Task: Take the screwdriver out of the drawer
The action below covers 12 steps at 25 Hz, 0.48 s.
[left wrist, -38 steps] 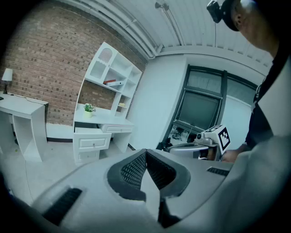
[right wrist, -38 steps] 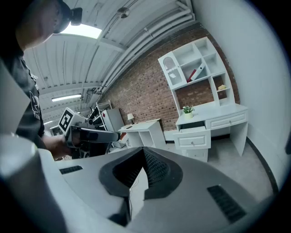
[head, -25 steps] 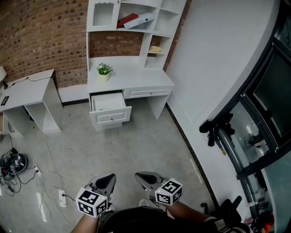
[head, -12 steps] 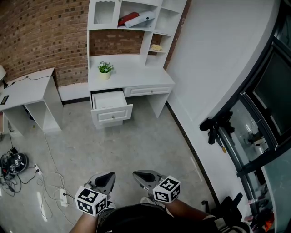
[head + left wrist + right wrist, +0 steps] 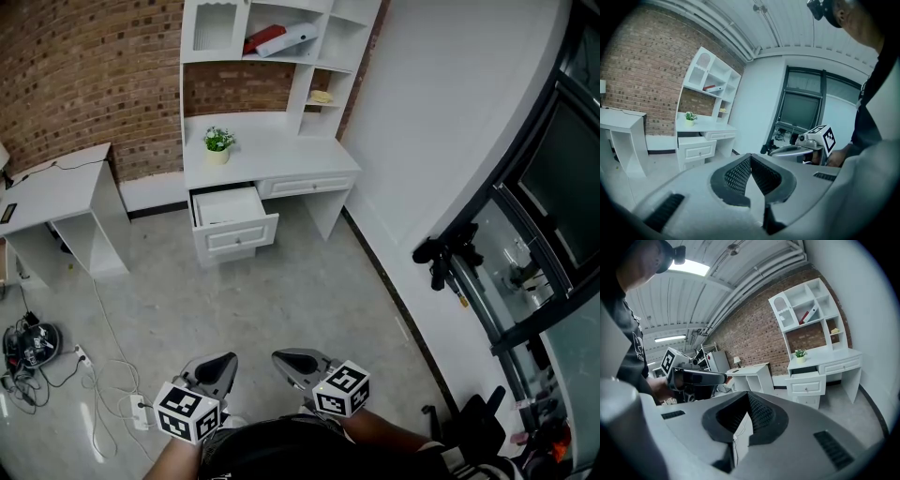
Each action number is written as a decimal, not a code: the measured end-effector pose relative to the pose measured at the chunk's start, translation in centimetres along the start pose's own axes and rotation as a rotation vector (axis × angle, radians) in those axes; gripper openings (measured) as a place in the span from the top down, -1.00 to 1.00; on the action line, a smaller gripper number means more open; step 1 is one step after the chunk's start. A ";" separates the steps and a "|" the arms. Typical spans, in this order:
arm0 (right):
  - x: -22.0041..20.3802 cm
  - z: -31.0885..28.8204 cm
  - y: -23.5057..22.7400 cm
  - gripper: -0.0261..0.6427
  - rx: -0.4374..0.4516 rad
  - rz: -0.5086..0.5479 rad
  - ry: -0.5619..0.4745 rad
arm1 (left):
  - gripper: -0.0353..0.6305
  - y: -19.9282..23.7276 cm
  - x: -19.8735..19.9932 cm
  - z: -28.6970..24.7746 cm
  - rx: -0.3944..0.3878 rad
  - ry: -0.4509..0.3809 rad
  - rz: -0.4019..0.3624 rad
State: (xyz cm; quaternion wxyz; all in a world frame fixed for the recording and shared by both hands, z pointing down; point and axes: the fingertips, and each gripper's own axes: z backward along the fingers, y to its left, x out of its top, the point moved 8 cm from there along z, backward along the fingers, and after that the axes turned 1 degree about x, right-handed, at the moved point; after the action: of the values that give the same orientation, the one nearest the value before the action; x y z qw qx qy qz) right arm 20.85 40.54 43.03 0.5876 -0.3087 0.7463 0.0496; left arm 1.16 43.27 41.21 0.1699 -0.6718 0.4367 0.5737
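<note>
The white desk [image 5: 272, 155] stands far ahead against the brick wall, its left drawer [image 5: 232, 214] pulled open. The drawer's inside looks white; no screwdriver can be made out at this distance. My left gripper [image 5: 226, 361] and right gripper [image 5: 278, 357] are held low near my body, far from the desk, both shut with nothing in them. In the left gripper view the left gripper's [image 5: 750, 158] jaws meet, and the drawer [image 5: 696, 151] shows small beyond them. In the right gripper view the right gripper [image 5: 748, 398] is likewise shut, with the drawer [image 5: 806, 383] far off.
A small potted plant [image 5: 217, 143] sits on the desk under the shelf unit [image 5: 281, 42]. A white side table [image 5: 58, 192] stands at the left. Cables and a power strip [image 5: 141, 411] lie on the floor at the lower left. A white wall [image 5: 450, 141] runs along the right.
The view has shifted slightly, so the desk sits a little further right in the frame. Both grippers stay shut and low, drifting slightly left.
</note>
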 end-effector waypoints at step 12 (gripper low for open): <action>-0.7 -3.1 3.0 0.90 -0.071 -0.032 0.003 | 0.84 3.5 -1.3 3.1 -0.042 0.010 0.008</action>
State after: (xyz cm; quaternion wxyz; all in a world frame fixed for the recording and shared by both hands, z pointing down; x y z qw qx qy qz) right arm 16.77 41.93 43.76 0.5760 -0.3412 0.7399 0.0662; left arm -3.48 44.09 42.51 0.1515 -0.6762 0.4282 0.5801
